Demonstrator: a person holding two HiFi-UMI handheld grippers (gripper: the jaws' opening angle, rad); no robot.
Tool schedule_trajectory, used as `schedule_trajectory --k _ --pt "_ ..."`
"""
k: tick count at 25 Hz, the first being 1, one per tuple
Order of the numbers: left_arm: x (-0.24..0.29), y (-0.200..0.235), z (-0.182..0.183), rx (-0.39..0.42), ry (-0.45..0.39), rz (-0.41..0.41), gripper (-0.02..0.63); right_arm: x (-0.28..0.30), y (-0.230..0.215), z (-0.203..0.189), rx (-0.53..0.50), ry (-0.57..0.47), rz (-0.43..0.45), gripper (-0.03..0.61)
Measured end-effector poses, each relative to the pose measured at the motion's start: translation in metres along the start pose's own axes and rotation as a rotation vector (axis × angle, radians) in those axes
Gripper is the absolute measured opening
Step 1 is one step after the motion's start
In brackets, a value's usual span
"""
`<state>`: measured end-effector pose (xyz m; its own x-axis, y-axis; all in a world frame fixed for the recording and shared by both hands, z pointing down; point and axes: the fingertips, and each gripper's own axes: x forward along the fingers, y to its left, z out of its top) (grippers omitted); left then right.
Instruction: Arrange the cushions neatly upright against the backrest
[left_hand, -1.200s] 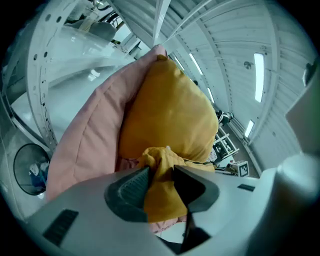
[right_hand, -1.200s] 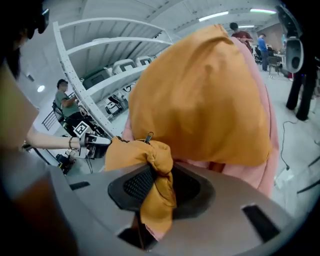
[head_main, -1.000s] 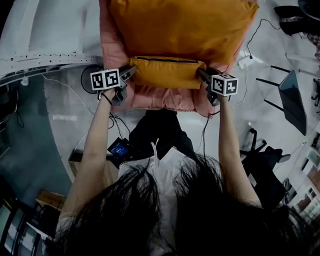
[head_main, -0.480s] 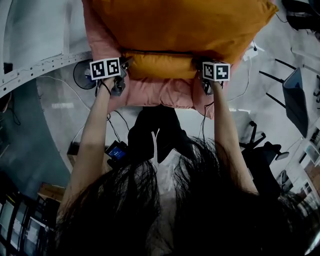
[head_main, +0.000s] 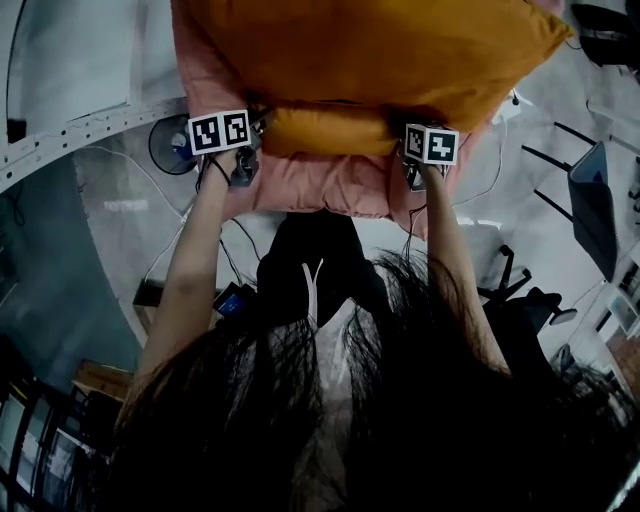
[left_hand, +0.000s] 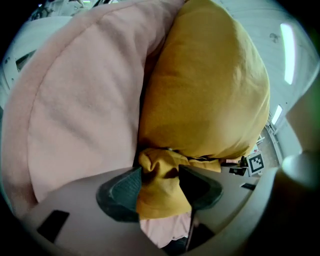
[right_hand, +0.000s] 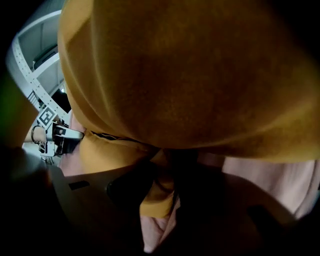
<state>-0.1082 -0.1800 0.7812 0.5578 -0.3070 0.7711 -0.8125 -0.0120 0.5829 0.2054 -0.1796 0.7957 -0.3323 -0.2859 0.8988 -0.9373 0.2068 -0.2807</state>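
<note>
A big orange cushion leans on a pink padded chair. In the left gripper view the orange cushion stands upright against the pink backrest. My left gripper has its lower left corner bunched between the jaws; those jaws are opening, and the fabric still touches both pads. My right gripper is shut on the lower right corner. In the right gripper view the orange cushion fills the picture, with a fold pinched in my right gripper.
A round fan and cables lie on the floor left of the chair. A white power strip and a dark chair are at the right. A white curved bench runs along the upper left.
Both grippers have moved away from me and up with the cushion's lower edge. The cushion has tipped more upright, and its zipped bottom edge has tucked under.
</note>
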Motion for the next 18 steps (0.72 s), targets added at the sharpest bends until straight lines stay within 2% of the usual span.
schedule_trajectory --k 3,5,6,11,16,18 --pt "0.003 -0.006 -0.007 -0.016 -0.015 0.018 0.305 -0.004 -0.014 -0.008 0.021 -0.002 -0.025 0.153" --pt "-0.005 -0.011 -0.01 -0.04 -0.052 0.033 0.316 -0.011 -0.014 -0.013 0.033 -0.013 -0.002 0.216" --pt "-0.012 -0.015 -0.012 -0.046 -0.072 0.02 0.316 -0.016 -0.01 -0.013 0.034 -0.025 0.015 0.224" --pt "-0.06 -0.053 -0.02 0.001 -0.186 -0.11 0.314 -0.06 0.019 -0.008 0.035 -0.156 0.058 0.225" --pt "-0.109 -0.099 -0.039 0.006 -0.252 -0.234 0.314 -0.12 0.054 -0.012 0.052 -0.306 0.11 0.224" --pt "-0.126 -0.117 -0.045 0.051 -0.268 -0.274 0.314 -0.144 0.069 -0.015 0.048 -0.354 0.129 0.222"
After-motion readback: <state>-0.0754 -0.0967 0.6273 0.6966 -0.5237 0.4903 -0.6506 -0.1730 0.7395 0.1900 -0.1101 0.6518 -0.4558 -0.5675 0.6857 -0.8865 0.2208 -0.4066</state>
